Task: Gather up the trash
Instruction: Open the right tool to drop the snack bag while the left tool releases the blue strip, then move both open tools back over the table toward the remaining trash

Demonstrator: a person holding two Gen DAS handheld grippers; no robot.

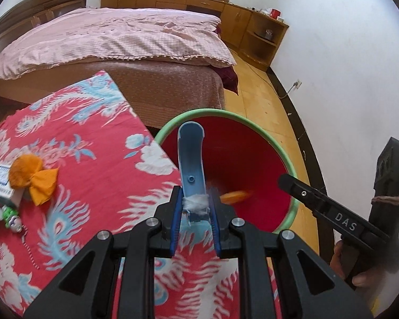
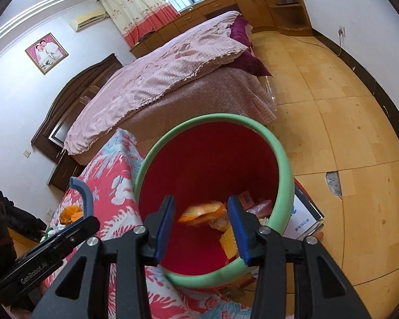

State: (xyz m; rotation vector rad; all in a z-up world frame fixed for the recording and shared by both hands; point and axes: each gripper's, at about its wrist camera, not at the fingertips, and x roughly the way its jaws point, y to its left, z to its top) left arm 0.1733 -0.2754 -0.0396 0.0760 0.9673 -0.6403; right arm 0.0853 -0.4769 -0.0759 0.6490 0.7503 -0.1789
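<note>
- Red bin [image 1: 234, 159] with pale green rim, mouth open upward, set on the wooden floor [image 1: 255, 101] tight against the right edge of the counter [image 1: 74, 138]; open floor on its far and right sides, bed [image 1: 114, 40] beyond.
- Red floral cloth over the counter, its corner just short of the bed's foot.
- Left gripper [image 1: 195, 207]: fingers [image 1: 176, 212] narrow, clamped on a blue curved plastic piece [image 1: 191, 154] wrapped at its base with white fluff; piece upright over the counter edge, tip reaching across the bin rim.
- Right gripper [image 2: 202, 220]: fingers [image 2: 165, 226] wide apart, nothing between the pads, poised above the bin mouth [image 2: 276, 143] near its front rim.
- Orange wrapper [image 2: 202, 212], blurred, inside the bin below the parted fingers; also seen as an orange smear [image 1: 235, 196] in the left view; whether airborne or resting cannot be told.
- Other scraps [image 2: 255, 204] on the bin floor, red and yellow, indistinct.
- Orange crumpled paper [image 1: 32, 178] on the counter near its left edge, touching a white-and-blue box [image 1: 1, 183]; small green-and-white item [image 1: 12, 216] just beside.
</note>
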